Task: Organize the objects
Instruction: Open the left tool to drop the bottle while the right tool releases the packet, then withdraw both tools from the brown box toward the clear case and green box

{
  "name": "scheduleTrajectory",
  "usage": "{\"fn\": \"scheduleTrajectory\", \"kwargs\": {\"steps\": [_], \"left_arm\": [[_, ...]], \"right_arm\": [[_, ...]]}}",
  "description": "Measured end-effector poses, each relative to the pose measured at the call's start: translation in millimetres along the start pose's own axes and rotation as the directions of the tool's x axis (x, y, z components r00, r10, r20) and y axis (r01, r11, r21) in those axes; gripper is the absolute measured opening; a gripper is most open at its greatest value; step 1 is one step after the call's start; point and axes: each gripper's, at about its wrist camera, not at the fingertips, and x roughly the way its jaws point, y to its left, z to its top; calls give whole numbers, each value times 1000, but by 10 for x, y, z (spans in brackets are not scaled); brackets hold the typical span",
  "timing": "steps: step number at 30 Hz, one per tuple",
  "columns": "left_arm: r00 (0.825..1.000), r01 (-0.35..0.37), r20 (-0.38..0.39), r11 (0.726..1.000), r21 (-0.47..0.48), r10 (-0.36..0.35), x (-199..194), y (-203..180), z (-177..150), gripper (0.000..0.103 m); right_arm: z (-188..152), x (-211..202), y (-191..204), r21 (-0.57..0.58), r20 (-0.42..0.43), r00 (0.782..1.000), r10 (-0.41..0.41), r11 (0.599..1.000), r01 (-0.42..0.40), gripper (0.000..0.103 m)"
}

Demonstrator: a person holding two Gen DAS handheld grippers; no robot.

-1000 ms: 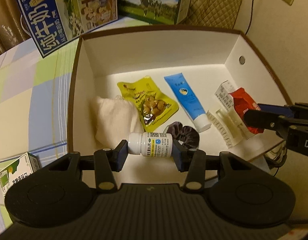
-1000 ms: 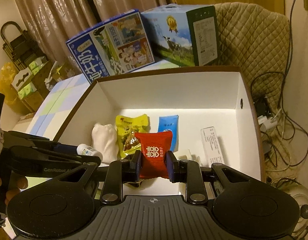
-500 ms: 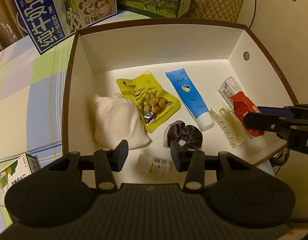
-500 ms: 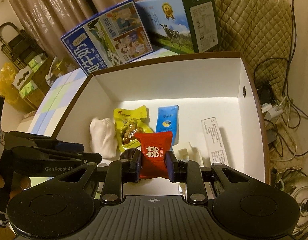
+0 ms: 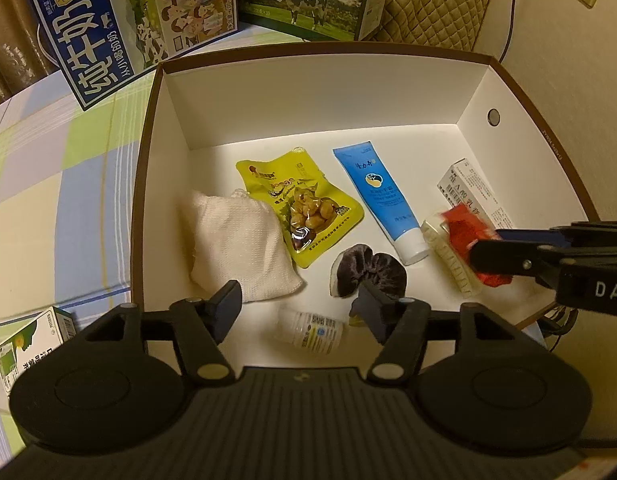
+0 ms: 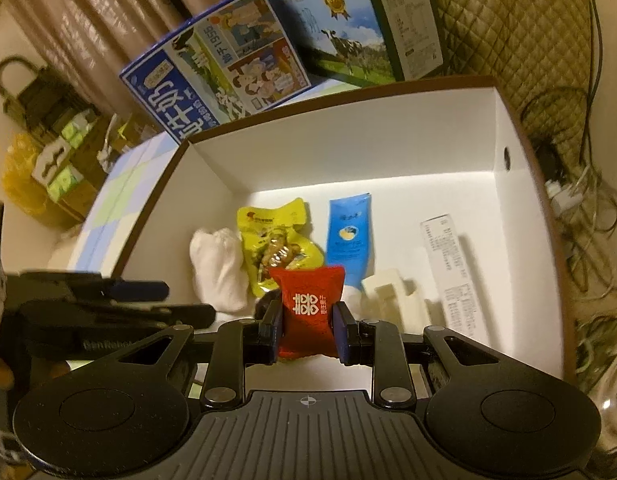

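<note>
Two grippers over one white box (image 5: 320,92). Left gripper (image 5: 298,304): jaws spread, empty; a small white bottle (image 5: 314,330) lies on the box floor directly below, label too small to read. Right gripper (image 6: 306,318): jaws clamped on a red packet (image 6: 308,308) bearing white characters, blurred in the left view. Box also holds a cloth pouch (image 5: 236,248), yellow snack bag (image 5: 302,206), blue tube (image 5: 382,196), dark scrunchie (image 5: 368,270). Milk cartons (image 5: 120,24) stand behind on the checked surface (image 5: 60,168).
</note>
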Motion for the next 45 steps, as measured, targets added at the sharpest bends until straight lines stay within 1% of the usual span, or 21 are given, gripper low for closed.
{"fn": "scheduleTrajectory", "kwargs": {"steps": [2, 3, 4, 5, 7, 13, 15, 19, 26, 27, 33, 37, 45], "left_arm": [[1000, 1, 2, 1000, -1, -1, -2, 0, -1, 65], [1000, 1, 3, 1000, -2, -1, -5, 4, -2, 66], [1000, 1, 3, 1000, -3, -1, -10, 8, -2, 67], [1000, 3, 3, 1000, -5, -3, -17, 13, -1, 68], [1000, 2, 7, 1000, -9, -2, -34, 25, 1, 74], [1000, 4, 14, 1000, -26, -4, -76, 66, 20, 78], [1000, 4, 17, 1000, -27, -4, -90, 66, 16, 78], [1000, 5, 21, 1000, -29, -5, -125, 65, 15, 83], [999, 16, 31, 999, -28, -15, -201, 40, -1, 87], [999, 17, 32, 999, -29, -16, -214, 38, -5, 90], [998, 26, 51, 999, -33, -24, -339, 45, -37, 92], [997, 37, 70, 999, -34, -35, -447, 46, -72, 93], [994, 50, 99, 998, -35, -47, -656, 82, -177, 94]], "right_arm": [[20, 21, -1, 9, 10, 1000, 11, 1000, -11, 24], [27, 19, 5, 9, 14, 1000, 10, 1000, -10, 27], [33, 14, 16, 10, 17, 1000, 6, 1000, -6, 33], [37, 2, 21, 10, 23, 1000, 0, 1000, 0, 36], [46, -22, 33, 5, 30, 1000, -7, 1000, 7, 42], [58, -105, 7, 2, 27, 998, -64, 998, 64, 51], [50, -135, -5, 1, 25, 996, -83, 997, 83, 53], [24, -189, -16, 0, 27, 994, -103, 995, 103, 56], [-39, -259, 13, 2, 36, 988, -149, 989, 149, 60], [-51, -273, 24, 0, 39, 987, -155, 988, 156, 61], [-101, -355, 126, -17, 63, 981, -185, 982, 187, 67], [-138, -412, 205, -24, 77, 978, -191, 981, 194, 69], [-246, -514, 403, -35, 100, 979, -180, 982, 184, 70]]}}
